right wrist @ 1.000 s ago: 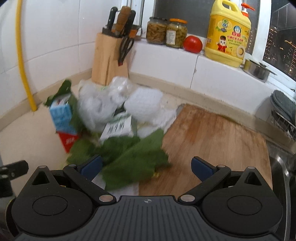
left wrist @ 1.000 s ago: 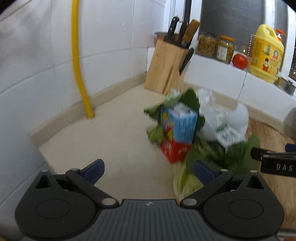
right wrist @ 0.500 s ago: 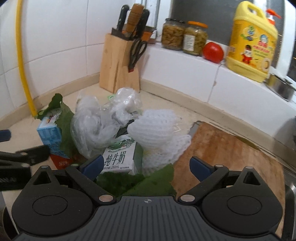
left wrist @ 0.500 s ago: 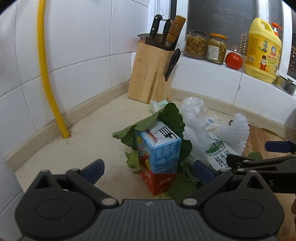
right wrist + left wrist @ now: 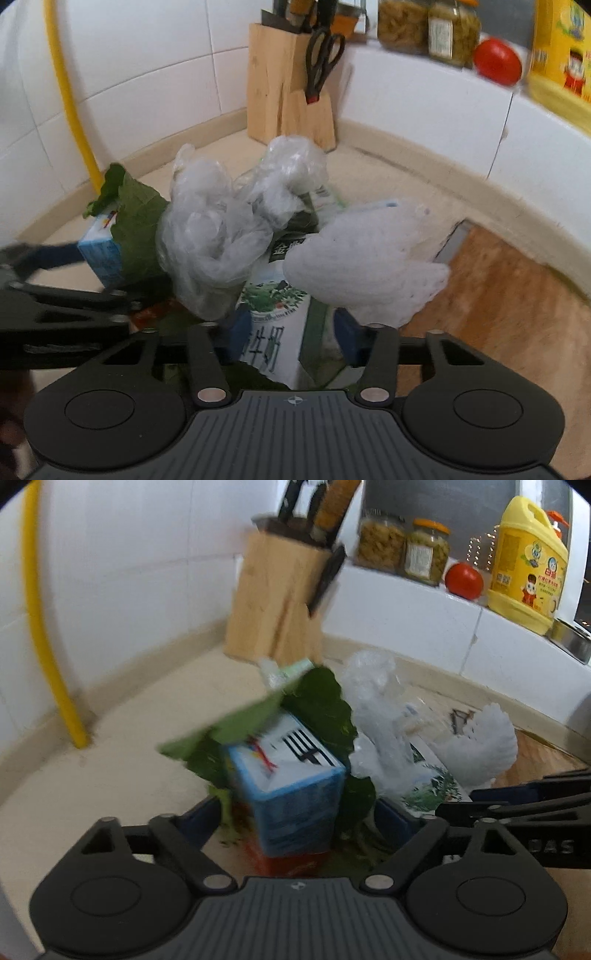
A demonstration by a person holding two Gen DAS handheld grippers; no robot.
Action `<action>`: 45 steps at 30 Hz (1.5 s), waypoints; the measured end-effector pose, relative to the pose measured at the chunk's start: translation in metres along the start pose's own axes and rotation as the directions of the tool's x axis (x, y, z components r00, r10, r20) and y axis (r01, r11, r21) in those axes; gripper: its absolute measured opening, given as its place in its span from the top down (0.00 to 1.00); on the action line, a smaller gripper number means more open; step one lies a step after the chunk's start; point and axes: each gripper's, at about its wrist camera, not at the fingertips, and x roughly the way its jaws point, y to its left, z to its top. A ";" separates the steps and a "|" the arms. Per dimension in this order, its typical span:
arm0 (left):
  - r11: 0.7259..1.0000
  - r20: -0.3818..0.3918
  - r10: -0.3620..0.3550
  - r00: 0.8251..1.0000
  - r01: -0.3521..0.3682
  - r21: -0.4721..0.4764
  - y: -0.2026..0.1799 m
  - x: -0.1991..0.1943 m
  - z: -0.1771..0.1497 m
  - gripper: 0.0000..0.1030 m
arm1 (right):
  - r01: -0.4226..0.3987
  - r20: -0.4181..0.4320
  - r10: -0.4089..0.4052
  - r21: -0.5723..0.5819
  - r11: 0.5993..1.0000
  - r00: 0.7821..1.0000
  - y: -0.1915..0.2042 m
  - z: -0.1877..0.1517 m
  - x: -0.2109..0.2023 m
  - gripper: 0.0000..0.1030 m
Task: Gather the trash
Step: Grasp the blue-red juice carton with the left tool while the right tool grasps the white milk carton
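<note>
Both grippers' fingers (image 5: 238,325) closing, apparently around cartons (image 5: 291,794).

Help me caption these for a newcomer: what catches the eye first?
A heap of trash on the counter: a blue carton under green leaves, between the closing jaws of the left gripper. The right gripper is closing around a milk carton, beneath crumpled plastic and white foam netting.

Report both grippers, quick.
Left gripper: closing around the blue carton, not gripping yet.
Right gripper: closing around the milk carton, not gripping yet.
</note>
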 end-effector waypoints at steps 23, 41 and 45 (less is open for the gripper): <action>0.990 -0.075 -0.006 0.997 -0.005 -0.141 0.060 -0.017 -0.004 0.61 | -0.135 -0.053 0.142 0.117 0.984 0.988 -0.007 -0.007 0.001 0.39; 0.993 -0.181 0.083 0.980 -0.096 -0.063 0.052 -0.033 0.004 0.67 | -0.110 -0.045 0.114 0.093 0.990 0.992 -0.001 -0.007 -0.004 0.40; 0.994 -0.181 0.083 0.980 -0.094 -0.054 0.051 -0.033 0.001 0.67 | -0.091 -0.041 0.094 0.077 0.993 0.995 0.005 -0.005 -0.013 0.40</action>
